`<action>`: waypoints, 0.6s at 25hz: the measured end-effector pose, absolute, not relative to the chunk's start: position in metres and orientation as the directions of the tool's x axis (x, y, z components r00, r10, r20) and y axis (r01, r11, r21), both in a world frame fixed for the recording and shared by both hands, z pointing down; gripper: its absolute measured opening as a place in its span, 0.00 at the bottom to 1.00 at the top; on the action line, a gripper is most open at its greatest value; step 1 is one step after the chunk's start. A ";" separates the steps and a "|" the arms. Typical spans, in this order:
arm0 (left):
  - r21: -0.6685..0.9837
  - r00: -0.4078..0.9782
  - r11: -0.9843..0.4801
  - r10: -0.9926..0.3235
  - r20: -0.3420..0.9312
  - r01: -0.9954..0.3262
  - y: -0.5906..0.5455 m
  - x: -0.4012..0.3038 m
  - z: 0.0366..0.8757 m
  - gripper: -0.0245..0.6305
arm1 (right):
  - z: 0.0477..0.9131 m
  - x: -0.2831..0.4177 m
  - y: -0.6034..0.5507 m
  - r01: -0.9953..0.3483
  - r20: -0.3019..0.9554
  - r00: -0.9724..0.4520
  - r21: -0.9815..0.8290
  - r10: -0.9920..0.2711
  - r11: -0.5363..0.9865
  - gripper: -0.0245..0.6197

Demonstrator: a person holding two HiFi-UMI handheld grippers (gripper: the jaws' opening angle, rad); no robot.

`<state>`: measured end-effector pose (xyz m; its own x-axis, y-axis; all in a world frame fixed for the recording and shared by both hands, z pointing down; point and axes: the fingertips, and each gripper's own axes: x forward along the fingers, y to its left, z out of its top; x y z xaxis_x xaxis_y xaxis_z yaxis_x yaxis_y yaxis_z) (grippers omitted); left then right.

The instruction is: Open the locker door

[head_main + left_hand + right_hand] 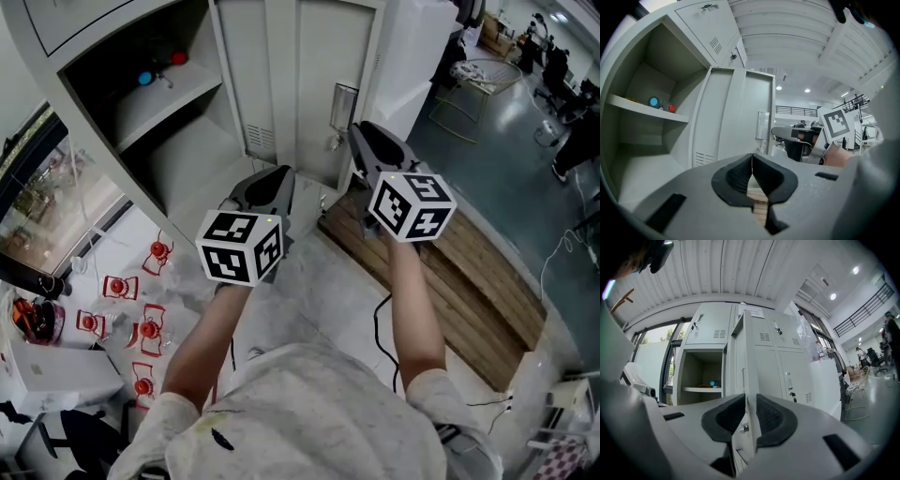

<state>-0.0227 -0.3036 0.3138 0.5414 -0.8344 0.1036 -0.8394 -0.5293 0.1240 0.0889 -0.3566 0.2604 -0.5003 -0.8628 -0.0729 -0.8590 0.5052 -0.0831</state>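
The grey locker door (314, 84) stands swung open, its inner face toward me, with a small latch plate (343, 103) near its free edge. My right gripper (361, 141) reaches that free edge. In the right gripper view the door's thin edge (746, 357) runs down between the two dark pads, and the right gripper (750, 416) is shut on it. My left gripper (270, 187) hangs lower left, in front of the open compartment (178, 112). Its jaws (751, 164) are shut, tips together, on nothing. A blue and a red object (654, 101) lie on the inner shelf.
Wooden planks (459, 272) cover the floor to the right of the lockers. Several red-and-white items (141, 314) lie on the floor at the left by a window. Closed locker doors (787, 357) stand beside the open one. A wire chair (478, 80) is at the far right.
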 end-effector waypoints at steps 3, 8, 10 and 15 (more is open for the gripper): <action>0.126 0.540 -0.527 -0.835 0.105 -0.840 -0.299 -0.023 0.315 0.05 | 0.262 0.086 -0.350 -0.856 -0.068 -0.506 -0.079 -0.860 0.510 0.15; 0.135 0.526 -0.512 -0.843 0.110 -0.848 -0.293 -0.028 0.319 0.05 | 0.267 0.078 -0.341 -0.851 -0.052 -0.517 -0.075 -0.854 0.520 0.13; 0.139 0.518 -0.502 -0.848 0.113 -0.853 -0.291 -0.032 0.321 0.05 | 0.271 0.073 -0.338 -0.846 -0.044 -0.527 -0.072 -0.849 0.529 0.12; 0.141 0.488 -0.472 -0.864 0.120 -0.870 -0.286 -0.045 0.324 0.05 | 0.280 0.054 -0.328 -0.827 -0.022 -0.557 -0.071 -0.830 0.557 0.10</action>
<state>-0.0447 -0.2857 0.3238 0.4884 -0.8643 0.1201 -0.8701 -0.4721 0.1414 0.0536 -0.3284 0.2804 -0.5572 -0.8301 -0.0218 -0.8274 0.5572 -0.0705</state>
